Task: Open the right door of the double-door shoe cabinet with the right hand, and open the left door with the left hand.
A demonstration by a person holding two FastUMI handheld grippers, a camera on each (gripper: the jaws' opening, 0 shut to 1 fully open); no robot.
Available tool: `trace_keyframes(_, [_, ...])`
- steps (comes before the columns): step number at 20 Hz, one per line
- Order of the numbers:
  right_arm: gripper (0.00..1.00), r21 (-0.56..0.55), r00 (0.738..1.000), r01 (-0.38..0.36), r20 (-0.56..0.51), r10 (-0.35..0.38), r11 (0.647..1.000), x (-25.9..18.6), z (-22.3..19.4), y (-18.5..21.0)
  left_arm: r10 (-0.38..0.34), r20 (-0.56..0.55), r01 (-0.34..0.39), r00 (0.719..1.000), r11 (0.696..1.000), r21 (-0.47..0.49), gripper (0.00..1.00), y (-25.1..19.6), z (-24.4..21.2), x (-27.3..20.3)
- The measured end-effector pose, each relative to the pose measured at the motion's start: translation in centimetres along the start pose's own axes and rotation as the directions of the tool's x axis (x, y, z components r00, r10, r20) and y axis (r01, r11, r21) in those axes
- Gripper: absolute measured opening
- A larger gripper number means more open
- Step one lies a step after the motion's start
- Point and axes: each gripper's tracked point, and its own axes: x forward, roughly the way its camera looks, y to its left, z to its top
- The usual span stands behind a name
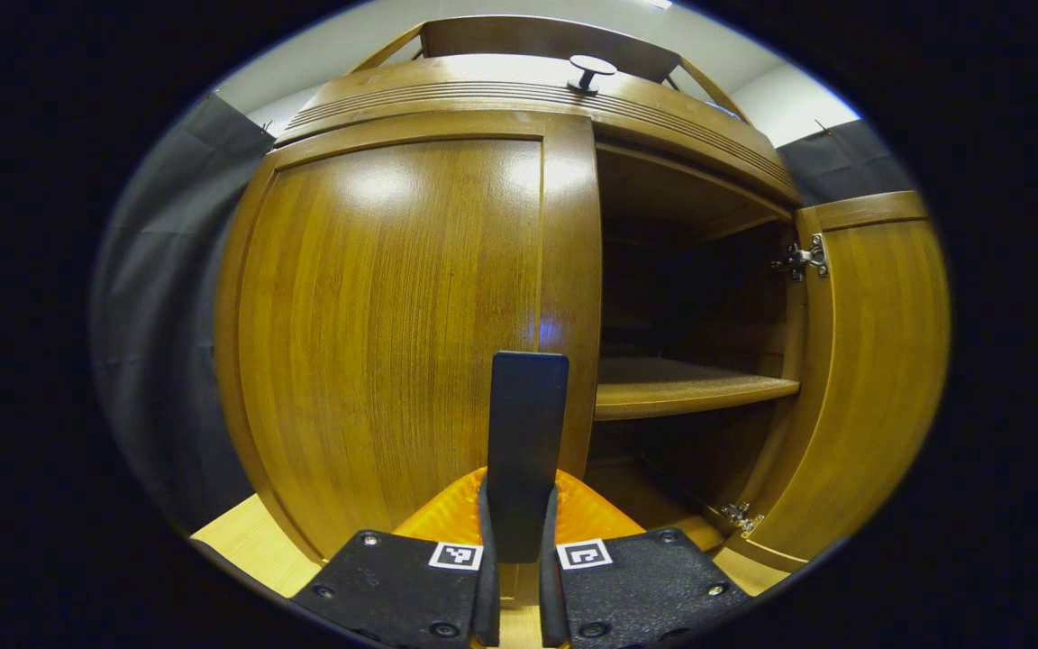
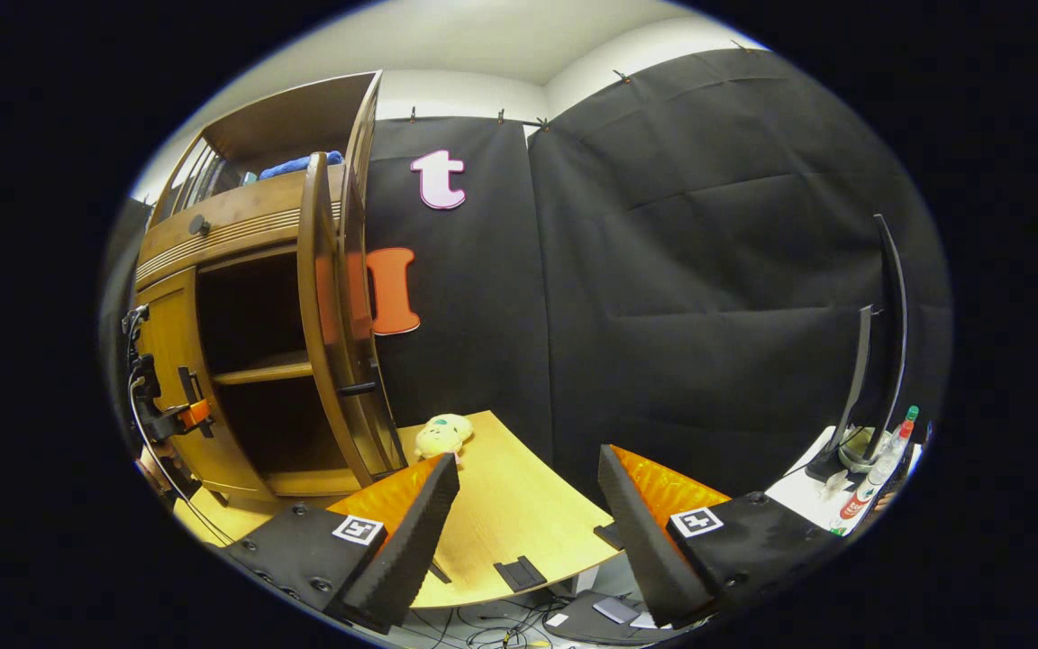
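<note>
The left gripper (image 1: 526,541) pinches the dark upright handle (image 1: 526,433) of the closed brown wooden left door (image 1: 393,333), which rises toward twelve o'clock, while the spread right gripper (image 2: 528,523) hangs well clear of the swung-open right door (image 2: 325,324) at ten o'clock.
</note>
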Motion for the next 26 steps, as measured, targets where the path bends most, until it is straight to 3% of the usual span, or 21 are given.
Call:
trace_keyframes(9, [0.89,-0.001,0.997,-0.072,0.004,0.072,0.997,0.0,0.1,2.9,-0.007,-0.014,0.007,1.0,1.0,-0.006,0.17,1.0,0.3,-4.9])
trace_keyframes(10, [0.98,-0.002,0.997,-0.083,0.004,0.083,0.997,0.0,0.1,3.3,-0.005,-0.012,0.005,1.0,1.0,-0.005,0.16,1.2,0.4,-5.4])
trace_keyframes(11, [0.98,-0.004,0.996,-0.094,0.004,0.094,0.996,0.1,0.0,3.8,-0.004,-0.012,0.004,1.0,1.0,-0.007,0.16,1.4,0.4,-6.0])
trace_keyframes(12, [0.89,-0.005,0.995,-0.103,0.003,0.103,0.995,0.1,-0.2,4.3,-0.002,-0.011,0.002,1.0,1.0,-0.008,0.17,1.5,0.4,-6.5])
trace_keyframes(13, [0.89,-0.007,0.994,-0.112,0.002,0.112,0.994,0.0,-0.1,4.6,0.001,-0.01,-0.001,1.0,1.0,-0.007,0.17,1.8,0.5,-7.0])
trace_keyframes(14, [0.98,-0.009,0.993,-0.121,0.002,0.121,0.993,-0.1,-0.2,4.9,0.005,-0.009,-0.005,1.0,1.0,-0.005,0.17,2.0,0.5,-7.5])
trace_keyframes(16, [0.98,-0.013,0.991,-0.136,0.0,0.136,0.991,-0.4,-0.3,5.6,0.014,-0.009,-0.014,1.0,1.0,-0.007,0.17,2.5,0.4,-8.4])
trace_keyframes(17, [0.89,-0.014,0.99,-0.142,0.0,0.142,0.99,-0.5,-0.3,5.8,0.017,-0.009,-0.017,1.0,1.0,-0.011,0.17,2.7,0.5,-8.9])
trace_keyframes(18, [0.89,-0.013,0.989,-0.149,0.002,0.149,0.989,-0.4,-0.2,5.6,0.021,-0.009,-0.021,1.0,1.0,-0.015,0.17,3.0,0.5,-9.4])
trace_keyframes(19, [0.98,-0.013,0.988,-0.155,0.003,0.155,0.988,-0.4,-0.2,5.8,0.025,-0.01,-0.025,1.0,1.0,-0.019,0.17,3.3,0.5,-9.8])
trace_keyframes(21, [0.89,-0.015,0.986,-0.166,0.006,0.167,0.986,-0.4,-0.2,6.1,0.029,-0.009,-0.03,1.0,0.999,-0.022,0.16,4.0,0.6,-10.6])
trace_keyframes(26, [0.89,-0.02,0.981,-0.195,-0.003,0.195,0.981,-0.8,-0.3,7.7,0.044,0.001,-0.044,0.999,0.998,-0.034,0.16,5.5,0.5,-12.9])
